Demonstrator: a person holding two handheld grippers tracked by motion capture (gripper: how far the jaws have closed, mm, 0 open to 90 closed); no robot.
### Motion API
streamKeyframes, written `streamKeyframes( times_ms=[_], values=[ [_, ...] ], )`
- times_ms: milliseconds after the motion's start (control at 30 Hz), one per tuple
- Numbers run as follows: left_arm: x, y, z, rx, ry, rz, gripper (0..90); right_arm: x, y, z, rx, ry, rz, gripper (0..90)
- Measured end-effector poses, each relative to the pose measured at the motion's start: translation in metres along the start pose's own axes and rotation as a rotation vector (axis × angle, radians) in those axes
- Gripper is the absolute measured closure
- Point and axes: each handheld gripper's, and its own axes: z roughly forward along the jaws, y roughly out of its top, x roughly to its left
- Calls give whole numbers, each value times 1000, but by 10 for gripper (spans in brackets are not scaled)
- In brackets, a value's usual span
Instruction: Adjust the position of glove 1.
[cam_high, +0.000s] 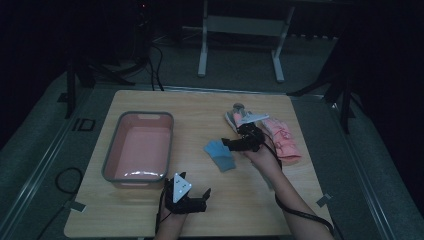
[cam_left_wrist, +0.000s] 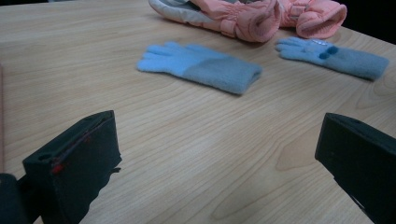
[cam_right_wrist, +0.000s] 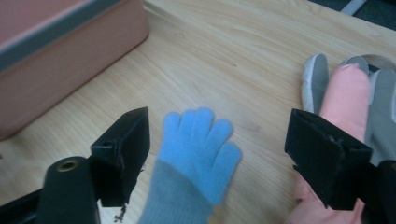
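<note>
The right hand-held gripper is held with its jaws wide, one on each side of the blue glove, which lies flat on the desk directly between and below them. No pad is seen pressing on the knit yet, so the step in hand is judged to be the pick-up of this glove.

For a clean grasp, the jaws should be lowered until the tips nearly meet the wood, then closed across the palm, so that a full fold of fabric is gathered rather than a loose finger.

Just beside the far-side jaw the pink ski gloves are crowded in; that jaw should be kept clear of them, or pink fabric may be pinched as well. On the other side, open wood is left up to the pink bin, so room is available for a lift and carry that way.

The left hand-held gripper is held wide and empty near the desk's front edge, well apart from the gloves.
</note>
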Motion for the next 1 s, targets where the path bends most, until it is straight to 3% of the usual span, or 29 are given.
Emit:
streamKeyframes(
  times_ms=[133,400,833,933,1000],
  values=[
    [0,0,0,4,-3,2,0,0,-2,10,20,-10,-6,321],
    [0,0,0,0,-5,5,0,5,-19,41,142,28,-75,519],
    [0,0,1,6,-6,1,0,9,-40,72,183,80,-69,629],
    [0,0,0,6,-5,2,0,12,-41,72,170,56,-58,782],
    [0,0,0,6,-4,2,0,13,-41,72,169,45,-35,828]
  ],
)
